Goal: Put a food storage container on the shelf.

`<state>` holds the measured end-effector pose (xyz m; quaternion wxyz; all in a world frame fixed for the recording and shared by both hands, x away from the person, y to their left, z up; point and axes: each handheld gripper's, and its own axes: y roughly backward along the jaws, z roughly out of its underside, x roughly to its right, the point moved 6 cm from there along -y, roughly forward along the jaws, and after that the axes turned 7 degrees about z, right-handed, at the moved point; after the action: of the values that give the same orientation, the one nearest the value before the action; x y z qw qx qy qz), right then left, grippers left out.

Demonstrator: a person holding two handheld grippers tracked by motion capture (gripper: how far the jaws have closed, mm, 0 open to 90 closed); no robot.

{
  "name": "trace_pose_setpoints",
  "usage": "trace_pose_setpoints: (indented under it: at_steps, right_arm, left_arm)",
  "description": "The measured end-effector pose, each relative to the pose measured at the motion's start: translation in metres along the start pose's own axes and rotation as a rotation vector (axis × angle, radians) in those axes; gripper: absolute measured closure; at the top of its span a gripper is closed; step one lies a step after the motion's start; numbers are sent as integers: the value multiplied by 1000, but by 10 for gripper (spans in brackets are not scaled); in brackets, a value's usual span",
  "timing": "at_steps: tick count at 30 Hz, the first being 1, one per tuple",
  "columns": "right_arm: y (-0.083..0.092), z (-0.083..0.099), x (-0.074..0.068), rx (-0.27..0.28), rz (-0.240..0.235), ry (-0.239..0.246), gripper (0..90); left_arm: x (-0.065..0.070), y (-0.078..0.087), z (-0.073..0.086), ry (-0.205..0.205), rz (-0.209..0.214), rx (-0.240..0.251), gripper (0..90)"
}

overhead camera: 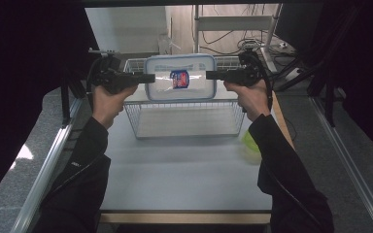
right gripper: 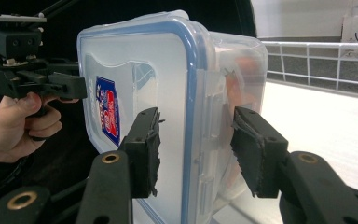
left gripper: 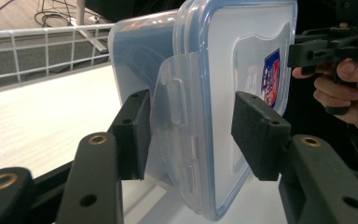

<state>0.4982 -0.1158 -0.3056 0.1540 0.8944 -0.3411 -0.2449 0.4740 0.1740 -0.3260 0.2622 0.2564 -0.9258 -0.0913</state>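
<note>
two dark sleeves come in from the bottom of the high view, one hand on each of two black grippers. left gripper [overhead camera: 148,77] is clamped on one short end of one clear rectangular plastic box with a blue-rimmed lid [overhead camera: 179,77], right gripper [overhead camera: 211,74] on the other end, so the box hangs above one white wire basket [overhead camera: 187,127] on the pale table [overhead camera: 175,170]. something orange shows dimly inside the box; what it is cannot be told.
</note>
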Motion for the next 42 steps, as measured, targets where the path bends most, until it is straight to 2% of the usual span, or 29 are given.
trace_pose_setpoints:
  at_steps: [7,11,15,18,20,23,25,26,27,28,30,33,36,37,38,40,41,42]
  right_arm:
    - [-10,-4,12,-7,0,-35,520]
    - [-16,-1,21,-11,-7,-84,519]
    - [-17,-2,24,-2,0,-102,510]
    - [-17,-2,24,6,10,-87,506]
    - [-17,-1,24,14,10,-81,503]
    - [-19,0,25,23,19,-67,490]
    - [-20,0,25,24,37,-61,472]
    - [-21,1,26,24,45,-54,458]
    - [-22,1,26,24,49,-59,443]
    - [-23,1,28,26,61,-64,430]
    - [-25,0,32,37,61,-84,429]
    - [-27,-1,36,49,57,-108,431]
    - [-29,-4,38,62,84,-89,426]
    - [-29,-4,39,68,99,-71,426]
    - [-28,-4,39,67,137,-39,431]
    - [-26,-3,39,66,180,25,421]
    - [-24,-2,39,68,192,45,411]
    - [-24,-2,39,68,192,45,411]
  left_arm:
    - [-11,-8,-2,33,-4,-1,483]
    - [-18,-14,-2,48,1,27,483]
    - [-19,-17,-2,37,2,33,476]
    - [-20,-17,-2,30,-1,32,467]
    - [-20,-18,-1,9,-9,31,459]
    - [-21,-20,2,-26,-67,-6,425]
    - [-21,-22,4,-49,-77,-27,439]
    - [-22,-24,6,-56,-97,-41,423]
    - [-23,-26,7,-56,-111,-47,419]
    - [-24,-26,7,-49,-106,-36,395]
    - [-26,-26,7,-36,-94,-18,410]
    - [-26,-27,6,-37,-93,-5,405]
    - [-24,-27,7,-47,-86,11,380]
    - [-23,-27,7,-53,-81,19,359]
    - [-23,-27,7,-62,-92,12,322]
    - [-22,-26,11,-105,-125,6,279]
    - [-22,-26,11,-105,-125,6,276]
    - [-21,-24,13,-123,-126,11,276]
